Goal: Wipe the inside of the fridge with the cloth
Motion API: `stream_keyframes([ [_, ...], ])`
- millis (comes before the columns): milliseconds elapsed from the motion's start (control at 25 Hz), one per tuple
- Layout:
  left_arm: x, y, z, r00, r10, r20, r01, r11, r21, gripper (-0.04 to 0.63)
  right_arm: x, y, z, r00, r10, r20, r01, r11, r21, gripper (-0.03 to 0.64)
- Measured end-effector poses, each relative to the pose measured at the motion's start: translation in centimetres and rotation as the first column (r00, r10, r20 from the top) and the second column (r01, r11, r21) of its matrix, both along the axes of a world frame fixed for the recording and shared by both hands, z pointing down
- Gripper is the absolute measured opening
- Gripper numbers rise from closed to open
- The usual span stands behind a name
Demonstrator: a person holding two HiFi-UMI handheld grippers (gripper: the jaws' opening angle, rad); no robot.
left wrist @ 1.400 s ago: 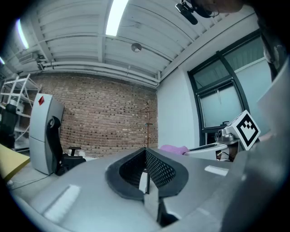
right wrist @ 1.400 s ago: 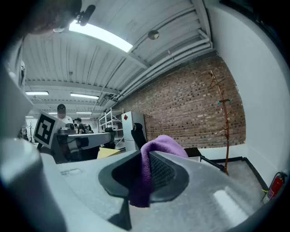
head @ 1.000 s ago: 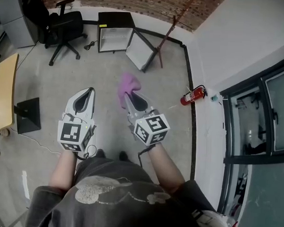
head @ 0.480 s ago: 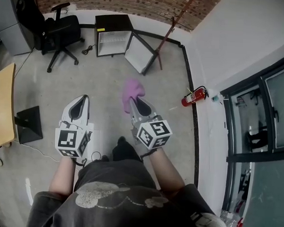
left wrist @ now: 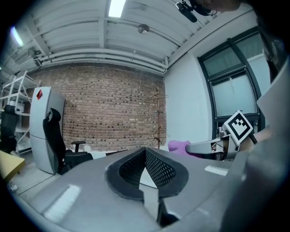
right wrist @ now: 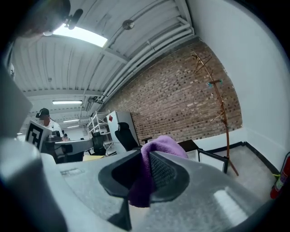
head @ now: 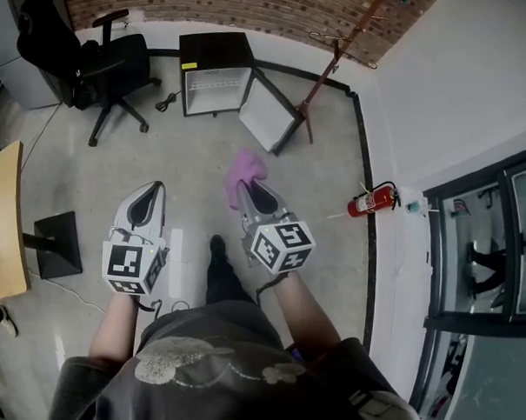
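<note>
Head view: holding purple cloth [head: 246, 167] in right claw [head: 243, 188] over floor [head: 195, 171], well apart from open fridge [head: 214, 50] by brick wall [head: 211, 1]. Left gripper view: pressing left claw [left wrist: 145, 152] tips together with nothing between. Right gripper view: clamping cloth between jaws, leaving bunch above tips.

You stand on a grey concrete floor [head: 191, 154]. On it, at the brick wall, sits a black fridge [head: 215, 50] with its door swung open to the right. An office chair [head: 104, 63] stands left of it, with a cable [head: 166, 100] between them. A red fire extinguisher [head: 374, 201] sits by the right wall. A black stand base [head: 57, 244] rests at left.
</note>
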State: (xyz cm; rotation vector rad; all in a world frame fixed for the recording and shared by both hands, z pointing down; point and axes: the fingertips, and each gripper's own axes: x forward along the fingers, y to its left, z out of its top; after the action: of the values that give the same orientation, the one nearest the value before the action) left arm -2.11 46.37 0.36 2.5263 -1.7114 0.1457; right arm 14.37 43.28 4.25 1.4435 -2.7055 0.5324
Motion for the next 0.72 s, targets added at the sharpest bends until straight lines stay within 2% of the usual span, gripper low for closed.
stream_keyframes([
  [360,2.2,-13.7,-1.3,0.999,-0.046,0.02,0.046,0.999,-0.007,0.019,3.0,-14.1,-0.3,0.999,-0.039,0.008,0.039,0.999,-0.025,0.048],
  [720,-0.9,-19.9,-0.5,0.987,-0.158,0.012,0.158,0.987,-0.034,0.02,2.6,-21.2,1.4,0.998,-0.065,-0.007,0.065,0.995,-0.076,0.048],
])
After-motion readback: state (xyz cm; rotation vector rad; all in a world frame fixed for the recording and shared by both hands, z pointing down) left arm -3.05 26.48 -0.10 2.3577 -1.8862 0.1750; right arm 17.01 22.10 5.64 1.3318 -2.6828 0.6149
